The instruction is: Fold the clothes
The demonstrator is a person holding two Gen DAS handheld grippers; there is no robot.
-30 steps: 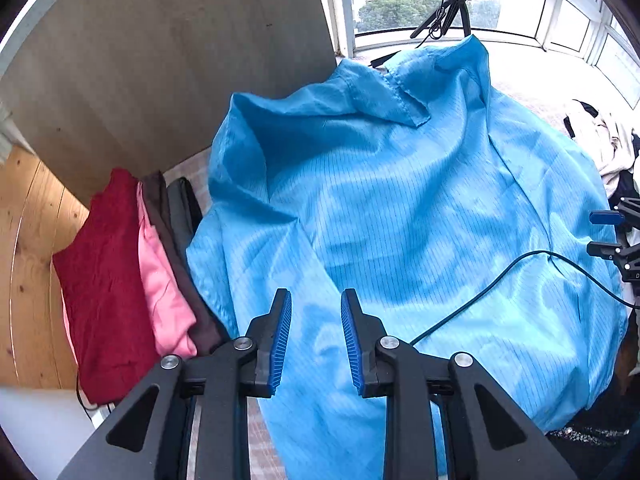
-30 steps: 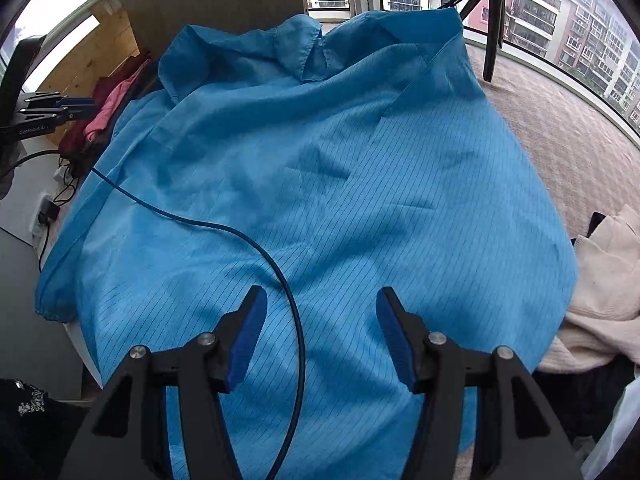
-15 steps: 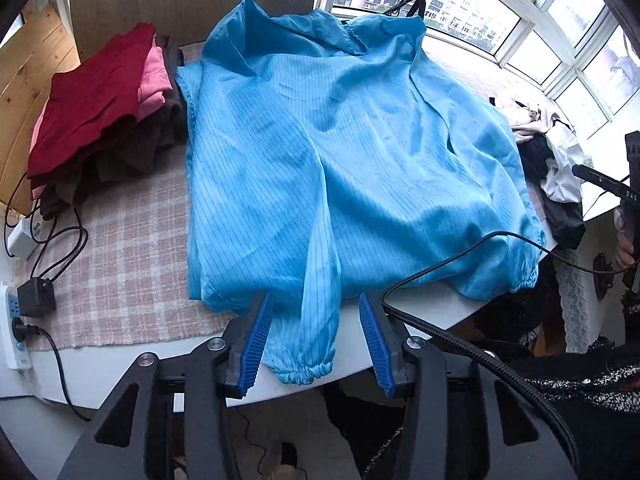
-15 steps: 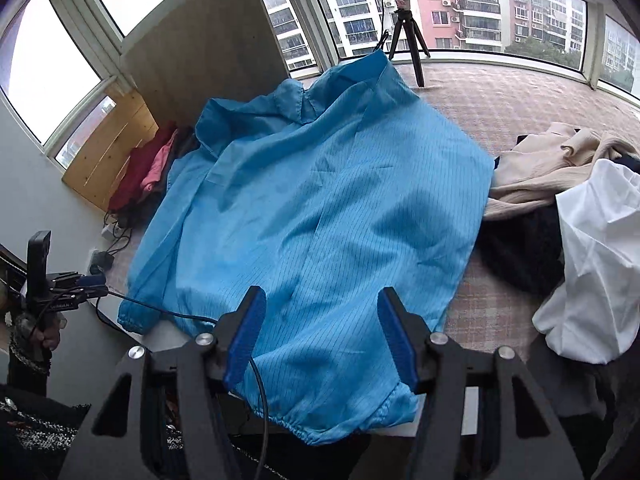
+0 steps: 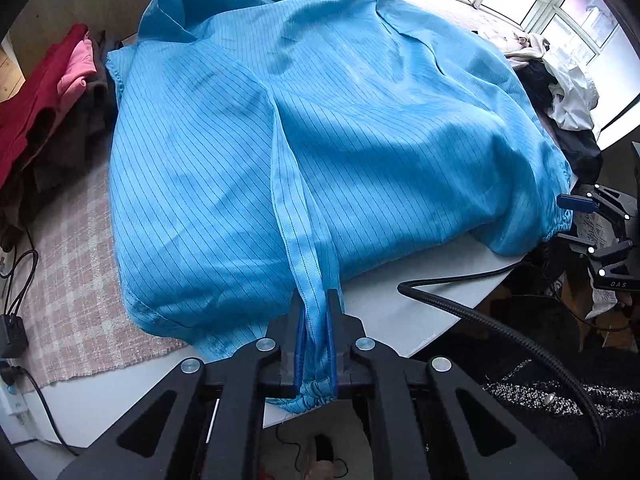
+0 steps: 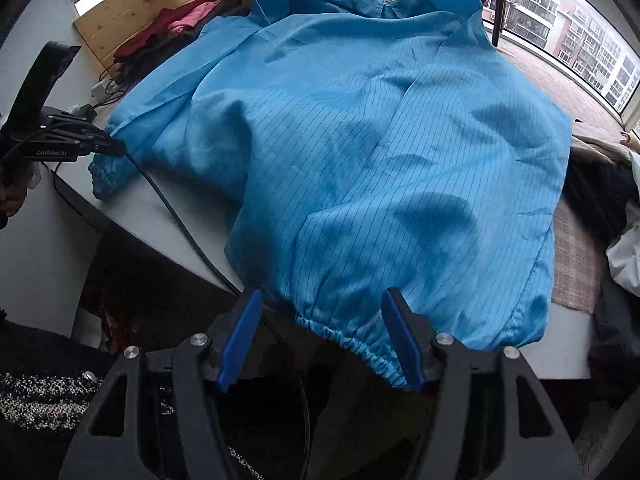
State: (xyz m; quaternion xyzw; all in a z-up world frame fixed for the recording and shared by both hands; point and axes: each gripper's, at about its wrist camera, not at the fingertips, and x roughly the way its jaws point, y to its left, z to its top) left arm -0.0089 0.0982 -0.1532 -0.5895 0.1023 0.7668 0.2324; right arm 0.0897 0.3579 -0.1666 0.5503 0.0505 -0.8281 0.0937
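Blue jacket (image 5: 360, 128) cuff is pinched in closing left jaws; right jaws gape around the other cuff.

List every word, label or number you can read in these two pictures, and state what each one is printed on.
"DAS" – on the right gripper, seen at the edge of the left wrist view.
"GenRobot.AI" – on the left gripper, in the right wrist view; small, last letters uncertain.
Nothing readable on the blue garment.
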